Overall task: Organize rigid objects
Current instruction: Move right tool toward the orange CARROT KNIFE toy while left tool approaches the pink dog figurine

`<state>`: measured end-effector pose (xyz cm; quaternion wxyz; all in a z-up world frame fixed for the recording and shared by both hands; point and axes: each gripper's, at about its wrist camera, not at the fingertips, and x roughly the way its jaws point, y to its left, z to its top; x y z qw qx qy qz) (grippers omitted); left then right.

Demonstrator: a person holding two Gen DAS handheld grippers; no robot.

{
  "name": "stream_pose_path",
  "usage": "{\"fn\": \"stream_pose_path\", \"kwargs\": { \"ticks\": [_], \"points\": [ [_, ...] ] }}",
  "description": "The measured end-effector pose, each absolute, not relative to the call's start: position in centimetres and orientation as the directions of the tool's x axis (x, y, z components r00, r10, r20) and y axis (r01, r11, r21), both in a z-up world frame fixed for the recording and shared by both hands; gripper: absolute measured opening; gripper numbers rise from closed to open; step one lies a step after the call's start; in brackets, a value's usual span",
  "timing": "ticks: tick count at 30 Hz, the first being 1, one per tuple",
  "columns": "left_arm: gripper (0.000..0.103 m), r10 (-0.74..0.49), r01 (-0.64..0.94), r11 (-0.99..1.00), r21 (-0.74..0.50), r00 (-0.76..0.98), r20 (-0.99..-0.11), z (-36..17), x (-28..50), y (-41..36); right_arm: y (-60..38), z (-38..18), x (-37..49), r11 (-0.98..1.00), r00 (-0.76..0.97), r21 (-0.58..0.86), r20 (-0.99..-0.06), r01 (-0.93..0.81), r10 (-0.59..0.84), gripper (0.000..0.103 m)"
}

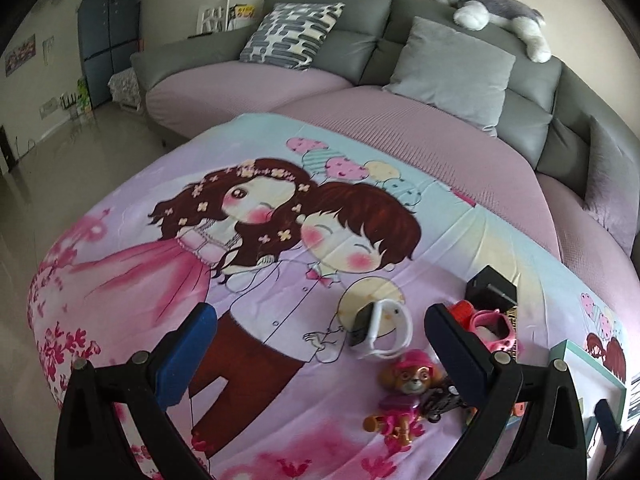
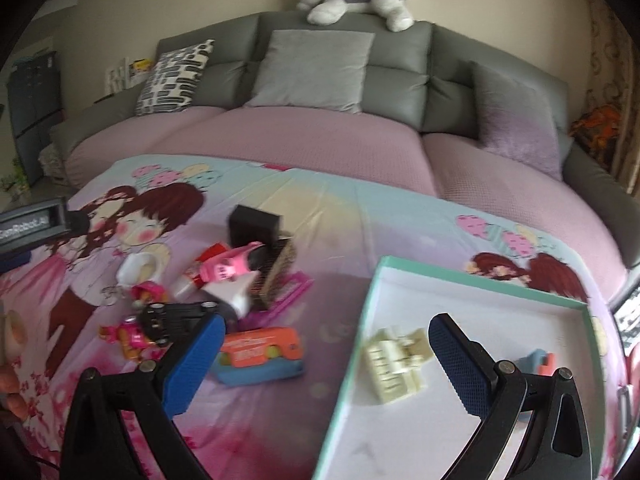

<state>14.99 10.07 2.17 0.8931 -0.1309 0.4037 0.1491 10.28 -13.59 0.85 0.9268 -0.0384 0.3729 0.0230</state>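
**Both tools spread, toy heap beside tray**

I see the left tool spread wide, nothing between its ribbed blue pads, above the printed cloth. A white looped watch and a glossy plastic pup figure lie ahead. The right tool is spread over the teal-rimmed tray; a cream blocky piece, somewhat blurred, sits inside. The heap crowds the tray's left edge.

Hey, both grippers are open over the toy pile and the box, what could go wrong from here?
1. The white smartwatch stands on edge on the soft cartoon bedsheet; the left gripper could tip it.
2. The pile is crowded: grabbing the orange and blue toy bus may drag neighbours.
3. The shallow teal-rimmed white box sits on soft bedding; dropped items could bounce out.
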Motion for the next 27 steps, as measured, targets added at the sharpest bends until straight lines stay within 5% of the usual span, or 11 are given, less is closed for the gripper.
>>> {"fn": "stream_pose_path", "kwargs": {
  "ticks": [27],
  "points": [
    [0.103, 0.078, -0.343, 0.932, -0.118, 0.507, -0.858, -1.2, 16.4, 10.2, -9.6, -4.8, 13.6, 0.982, 0.549, -0.067, -0.835, -0.178, 0.042, 0.094]
  ]
}}
